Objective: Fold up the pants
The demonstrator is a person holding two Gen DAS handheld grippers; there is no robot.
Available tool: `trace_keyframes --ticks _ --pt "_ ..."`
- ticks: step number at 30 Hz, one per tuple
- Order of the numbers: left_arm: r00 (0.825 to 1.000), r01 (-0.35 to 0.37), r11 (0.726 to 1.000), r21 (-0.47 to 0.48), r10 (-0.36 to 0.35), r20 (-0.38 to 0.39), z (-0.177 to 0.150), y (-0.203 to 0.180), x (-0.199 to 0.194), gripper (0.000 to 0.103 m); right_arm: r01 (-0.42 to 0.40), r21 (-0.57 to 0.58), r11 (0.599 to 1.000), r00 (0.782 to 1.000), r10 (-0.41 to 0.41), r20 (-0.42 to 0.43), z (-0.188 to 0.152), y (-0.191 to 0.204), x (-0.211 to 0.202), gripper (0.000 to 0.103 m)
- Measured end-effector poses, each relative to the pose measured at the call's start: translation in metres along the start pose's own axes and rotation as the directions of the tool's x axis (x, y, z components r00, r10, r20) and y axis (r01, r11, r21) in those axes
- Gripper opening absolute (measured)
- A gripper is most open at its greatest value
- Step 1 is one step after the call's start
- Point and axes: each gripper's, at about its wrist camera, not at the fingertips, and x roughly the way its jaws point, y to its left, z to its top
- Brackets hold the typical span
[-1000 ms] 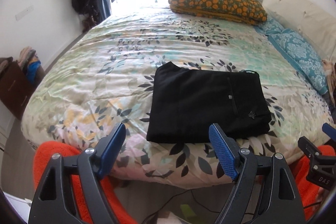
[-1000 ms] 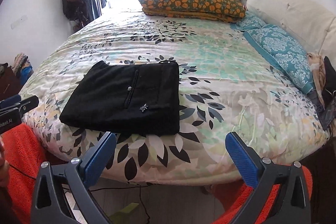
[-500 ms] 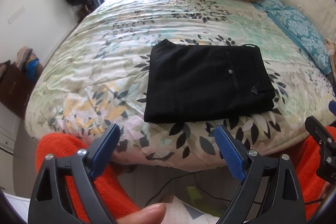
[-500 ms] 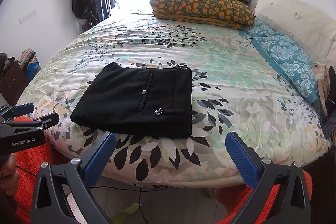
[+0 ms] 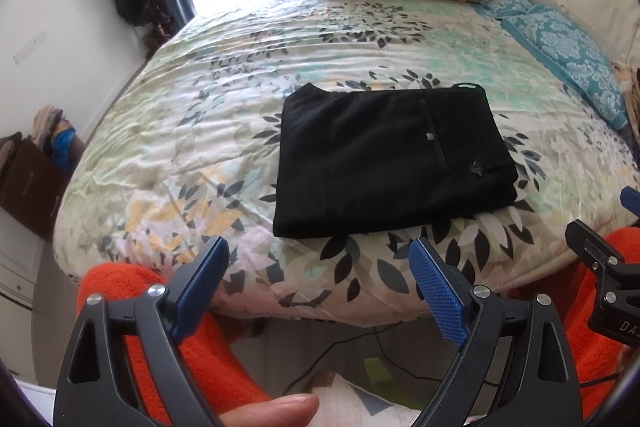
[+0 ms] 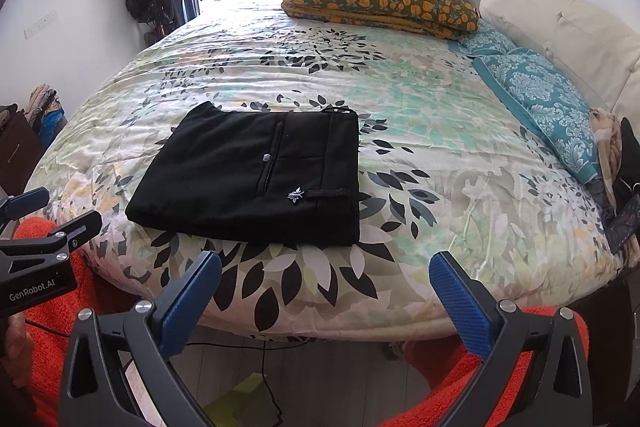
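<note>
Both tongs, left [image 5: 318, 261] and right [image 6: 326, 273], gape empty | pants [image 6: 256, 179] unmoved, folded; views barely shifted

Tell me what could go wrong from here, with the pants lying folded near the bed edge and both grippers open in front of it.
1. The black pants lie close to the bed's front edge; a nudge from the left gripper or right gripper might slide them off.
2. Their front right corner shows stacked layers; brushing it could undo the fold.
3. Cables on the floor could snag a foot.
</note>
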Motion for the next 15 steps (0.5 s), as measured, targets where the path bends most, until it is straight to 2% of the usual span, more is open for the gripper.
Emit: trace_keyframes --ticks 15 --pt "1.000 0.014 1.000 0.016 -0.014 -0.017 -0.0032 -0.0064 0.0042 0.093 -0.008 -0.041 0.999 1.000 0.008 -0.016 -0.0072 0.0085 0.0010 0.103"
